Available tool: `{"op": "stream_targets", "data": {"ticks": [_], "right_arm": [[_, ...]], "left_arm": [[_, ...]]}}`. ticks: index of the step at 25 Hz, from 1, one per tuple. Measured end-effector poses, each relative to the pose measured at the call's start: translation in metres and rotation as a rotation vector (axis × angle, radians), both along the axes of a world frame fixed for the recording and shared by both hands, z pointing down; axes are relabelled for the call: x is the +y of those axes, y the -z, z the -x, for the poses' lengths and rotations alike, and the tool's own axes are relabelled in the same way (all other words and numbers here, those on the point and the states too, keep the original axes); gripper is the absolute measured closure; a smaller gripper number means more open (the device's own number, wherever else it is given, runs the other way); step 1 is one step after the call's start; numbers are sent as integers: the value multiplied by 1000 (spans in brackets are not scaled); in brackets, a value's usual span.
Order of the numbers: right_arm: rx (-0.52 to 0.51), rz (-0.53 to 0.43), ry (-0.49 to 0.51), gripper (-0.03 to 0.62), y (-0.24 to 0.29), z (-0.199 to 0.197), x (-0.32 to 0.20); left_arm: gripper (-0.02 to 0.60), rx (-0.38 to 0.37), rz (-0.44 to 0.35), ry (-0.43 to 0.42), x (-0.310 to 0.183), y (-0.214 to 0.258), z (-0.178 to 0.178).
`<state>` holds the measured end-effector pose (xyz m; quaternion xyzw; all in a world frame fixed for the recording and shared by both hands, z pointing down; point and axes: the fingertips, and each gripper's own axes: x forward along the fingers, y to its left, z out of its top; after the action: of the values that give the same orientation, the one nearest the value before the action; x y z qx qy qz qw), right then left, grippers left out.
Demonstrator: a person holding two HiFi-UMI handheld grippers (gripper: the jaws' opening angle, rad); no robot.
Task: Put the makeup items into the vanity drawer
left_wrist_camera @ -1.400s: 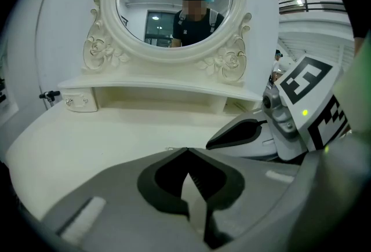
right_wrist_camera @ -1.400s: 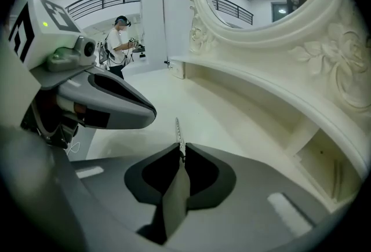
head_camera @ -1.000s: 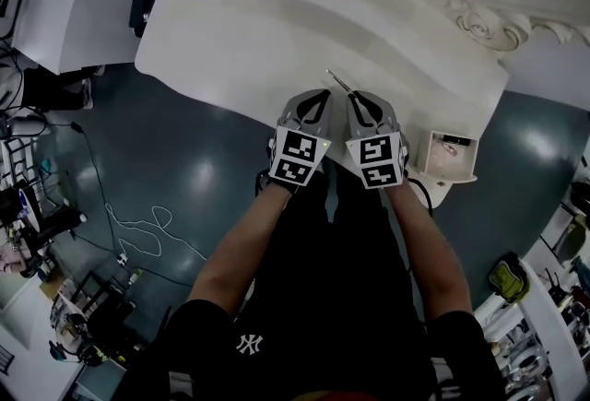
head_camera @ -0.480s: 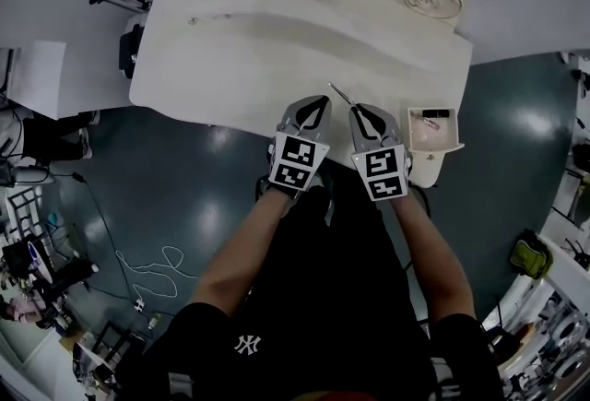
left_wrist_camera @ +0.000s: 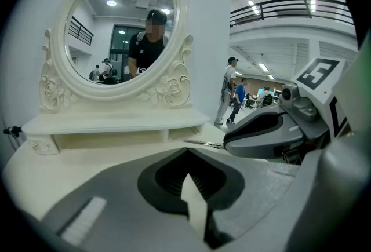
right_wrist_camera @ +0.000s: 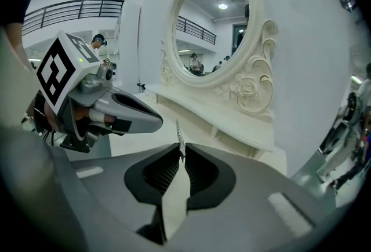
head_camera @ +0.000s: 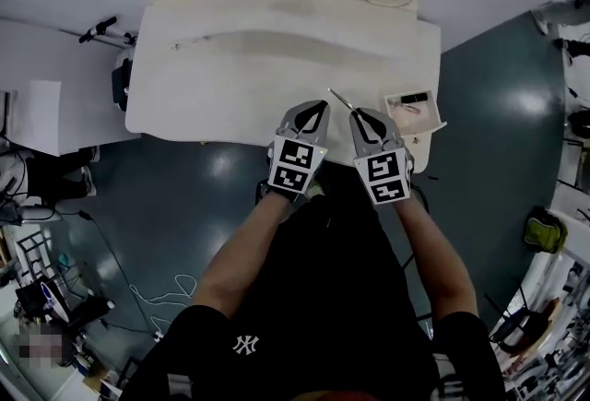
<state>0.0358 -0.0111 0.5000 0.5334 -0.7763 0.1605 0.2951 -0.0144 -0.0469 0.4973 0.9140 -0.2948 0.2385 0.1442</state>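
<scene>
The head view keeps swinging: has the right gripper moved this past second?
No: the right gripper, holding a thin tool, still sits over the front edge of the vanity, just left of the open drawer.

An oval mirror (left_wrist_camera: 119, 30) in a carved white frame reflects a lit hall, a glossy dark floor (head_camera: 184, 169) spreads between a white surface (head_camera: 37, 118) and a yellow-green bag (head_camera: 542, 230), and distant people (left_wrist_camera: 232, 91) stand beneath a railed balcony (left_wrist_camera: 278, 7).

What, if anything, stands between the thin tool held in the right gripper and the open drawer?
Nothing visible does. The right gripper is shut on the thin tool, and the open drawer lies just to its right. The left gripper is on the other side, off that path.
</scene>
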Motion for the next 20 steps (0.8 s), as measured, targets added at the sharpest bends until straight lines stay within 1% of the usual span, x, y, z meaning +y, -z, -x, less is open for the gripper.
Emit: {"op": "stream_targets", "data": {"ticks": [5,14,17,20], "right_arm": [[36,-3,-55,537,4,-39,24],[86,24,-192,537,-6,-111,58],[110,36,-204,537,-13,-129,63],[162,61,-185,536,-22,-146,71]], "left_arm": [[581,14,-8,-68,15,7,-29],[581,22,-2,-174,37,8,-76],[581,19,0,-190,39,8,-86],[581,15,0,-197,41,6,-96]]}}
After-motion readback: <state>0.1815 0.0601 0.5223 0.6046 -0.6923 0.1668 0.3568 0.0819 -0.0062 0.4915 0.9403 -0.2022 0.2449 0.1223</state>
